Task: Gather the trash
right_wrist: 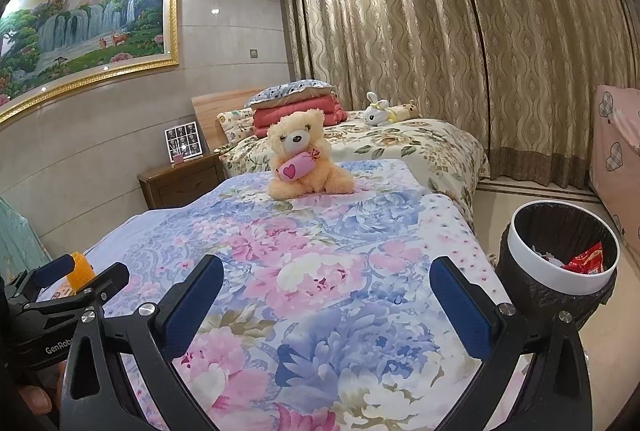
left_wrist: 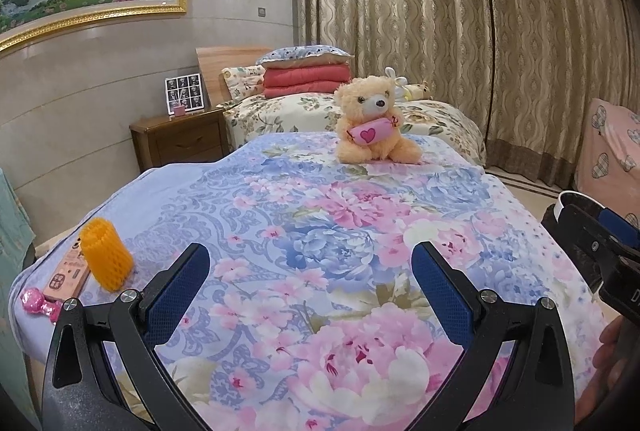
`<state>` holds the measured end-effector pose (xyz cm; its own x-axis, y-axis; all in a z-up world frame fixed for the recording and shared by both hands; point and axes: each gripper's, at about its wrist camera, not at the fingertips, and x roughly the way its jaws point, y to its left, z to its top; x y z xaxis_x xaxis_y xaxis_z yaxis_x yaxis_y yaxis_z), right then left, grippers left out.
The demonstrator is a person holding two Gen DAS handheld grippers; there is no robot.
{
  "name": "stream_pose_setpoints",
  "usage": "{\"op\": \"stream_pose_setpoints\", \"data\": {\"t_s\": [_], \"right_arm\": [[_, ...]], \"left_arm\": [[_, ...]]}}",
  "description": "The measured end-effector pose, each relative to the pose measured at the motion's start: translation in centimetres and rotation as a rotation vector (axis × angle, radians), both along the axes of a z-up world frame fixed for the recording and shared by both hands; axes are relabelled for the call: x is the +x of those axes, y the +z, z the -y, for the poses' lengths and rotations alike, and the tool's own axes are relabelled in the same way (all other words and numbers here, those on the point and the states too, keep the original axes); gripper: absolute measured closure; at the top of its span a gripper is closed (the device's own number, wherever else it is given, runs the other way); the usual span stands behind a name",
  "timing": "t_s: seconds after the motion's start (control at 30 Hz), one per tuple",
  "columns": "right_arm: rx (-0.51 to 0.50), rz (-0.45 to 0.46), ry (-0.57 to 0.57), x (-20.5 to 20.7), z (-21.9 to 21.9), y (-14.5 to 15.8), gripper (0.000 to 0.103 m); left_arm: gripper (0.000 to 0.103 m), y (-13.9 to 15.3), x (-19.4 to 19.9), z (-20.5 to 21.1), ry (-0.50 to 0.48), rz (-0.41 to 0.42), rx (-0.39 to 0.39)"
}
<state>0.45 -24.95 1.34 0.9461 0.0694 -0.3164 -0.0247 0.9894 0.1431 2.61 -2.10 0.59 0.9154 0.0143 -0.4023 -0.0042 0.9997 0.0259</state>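
— Over the floral bedspread (left_wrist: pixel 320 215), how do the grippers stand?
— Left gripper (left_wrist: pixel 310 271) and right gripper (right_wrist: pixel 328 283): jaws spread, empty. Orange foam mesh sleeve (left_wrist: pixel 106 255) at nine o'clock; black-lined white bin (right_wrist: pixel 560 251) at three.

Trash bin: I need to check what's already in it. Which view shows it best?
The right wrist view: the bin shows whole, open, holding a red wrapper. The left wrist view catches only a sliver of its rim behind the right gripper.
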Motion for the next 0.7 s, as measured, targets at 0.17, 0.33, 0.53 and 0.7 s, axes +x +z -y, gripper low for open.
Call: {"op": "stream_pose_setpoints", "data": {"t_s": [0.17, 0.33, 0.53, 0.7], "right_arm": [[-0.003, -0.003, 0.000, -0.08, -0.03, -0.07, 0.000], [-0.004, -0.004, 0.000, -0.05, -0.01, -0.05, 0.000], [-0.004, -0.004, 0.001, -0.08, -0.02, -0.08, 0.000], [-0.006, -0.006, 0.000, -0.08, -0.04, -0.08, 0.000]], "left_arm": [[0.000, -0.06, 0.05, 0.00, -0.003, -0.003, 0.000], [0.000, -0.08, 0.13, -0.05, -0.004, -0.009, -0.002], [0.000, -0.13, 0.17, -0.02, -0.010, -0.011, 0.000], [0.000, -0.18, 0.23, 0.04, -0.013, -0.013, 0.001]]}}
